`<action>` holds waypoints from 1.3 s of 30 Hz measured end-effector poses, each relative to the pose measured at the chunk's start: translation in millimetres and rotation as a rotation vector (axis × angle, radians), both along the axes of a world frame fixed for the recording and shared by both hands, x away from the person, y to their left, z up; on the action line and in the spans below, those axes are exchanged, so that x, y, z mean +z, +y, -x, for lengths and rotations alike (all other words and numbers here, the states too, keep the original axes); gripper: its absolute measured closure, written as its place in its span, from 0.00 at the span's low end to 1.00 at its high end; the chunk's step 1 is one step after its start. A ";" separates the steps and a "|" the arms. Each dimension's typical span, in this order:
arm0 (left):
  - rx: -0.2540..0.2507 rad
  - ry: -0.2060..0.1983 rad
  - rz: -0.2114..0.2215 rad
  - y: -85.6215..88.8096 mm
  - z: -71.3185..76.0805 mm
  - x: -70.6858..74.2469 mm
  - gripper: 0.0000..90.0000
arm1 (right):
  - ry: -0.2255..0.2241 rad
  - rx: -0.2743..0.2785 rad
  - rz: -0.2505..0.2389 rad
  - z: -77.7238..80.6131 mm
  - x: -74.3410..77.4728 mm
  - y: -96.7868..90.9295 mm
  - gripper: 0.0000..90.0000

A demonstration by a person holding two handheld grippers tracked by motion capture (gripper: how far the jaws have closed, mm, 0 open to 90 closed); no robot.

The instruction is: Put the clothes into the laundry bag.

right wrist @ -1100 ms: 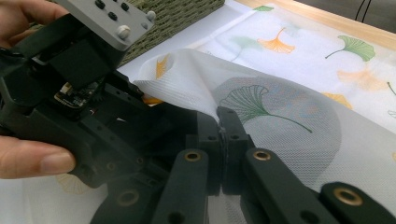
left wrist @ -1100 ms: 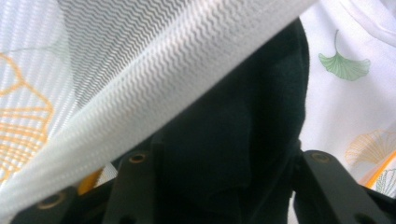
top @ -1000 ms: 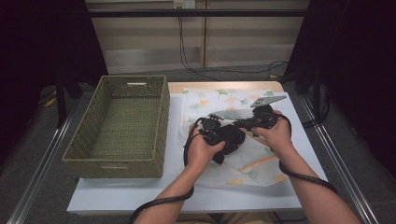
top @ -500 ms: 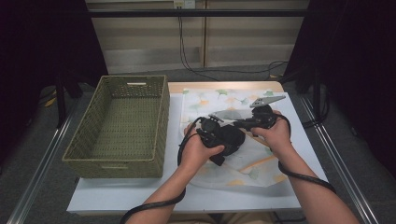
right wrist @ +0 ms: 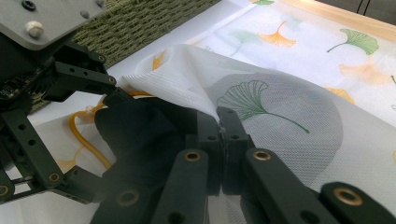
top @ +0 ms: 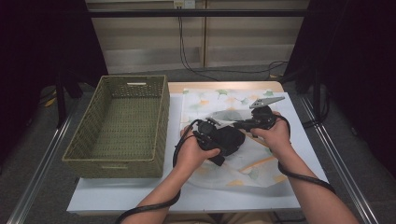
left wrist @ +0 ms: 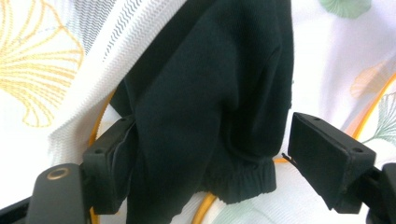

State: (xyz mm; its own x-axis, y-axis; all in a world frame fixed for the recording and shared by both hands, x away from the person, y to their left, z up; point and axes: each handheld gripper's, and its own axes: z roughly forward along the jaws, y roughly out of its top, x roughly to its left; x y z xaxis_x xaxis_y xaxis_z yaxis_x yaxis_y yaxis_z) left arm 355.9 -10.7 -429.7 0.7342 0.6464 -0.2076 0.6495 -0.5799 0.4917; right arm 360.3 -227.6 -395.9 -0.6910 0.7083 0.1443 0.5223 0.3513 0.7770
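- Pinching the lifted edge of a white mesh bag [right wrist: 261, 116]: right gripper [right wrist: 223, 133], jaws pressed together on the fine-woven fabric, printed with green and orange ginkgo leaves.
- Bag [top: 233, 140] lying on the white surface [top: 173, 196], right of centre, partly raised at the pinched edge; orange piping along its rim.
- Black garment [left wrist: 210, 102]: soft, matte knit, ribbed elastic cuff at the lower end, bunched and hanging between the jaws of the left gripper [left wrist: 205, 158], at the mouth of the bag.
- Left gripper [top: 209, 135]: jaws spread, just been opening; left pad against the cloth, right pad standing clear of it with a gap. No squeeze on the garment.
- Garment [top: 231, 139] seen from the high view as a dark lump between the two hands, over the bag, near the middle of the surface.
- Left gripper [right wrist: 51, 107] also seen from the right gripper view: black linkage bars with brass-coloured rivets, grey plate on top, close beside the garment [right wrist: 140, 140].
- Woven basket [top: 121, 126]: olive-green wicker, rectangular, deep, slotted handles; standing at the left of the surface, apart from the bag.
- Black cables trailing from both grippers along the forearms.
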 end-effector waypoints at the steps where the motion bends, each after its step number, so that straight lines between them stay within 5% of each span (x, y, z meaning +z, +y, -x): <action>1: -0.006 0.002 -0.007 -0.3 0.3 -0.9 0.24 | 0.000 0.000 0.000 0.0 0.0 0.1 1.00; 12: 0.039 0.068 -0.021 -4.3 0.9 -3.6 0.69 | 0.001 -0.001 -0.001 -0.6 0.2 0.7 1.00; 19: 0.060 0.092 0.064 -5.7 -2.2 -9.4 0.86 | 0.000 0.003 -0.004 -0.6 0.3 2.2 1.00; 39: 0.114 0.035 0.113 -24.4 -12.0 -13.2 0.88 | 0.002 0.006 -0.012 0.5 0.5 1.0 1.00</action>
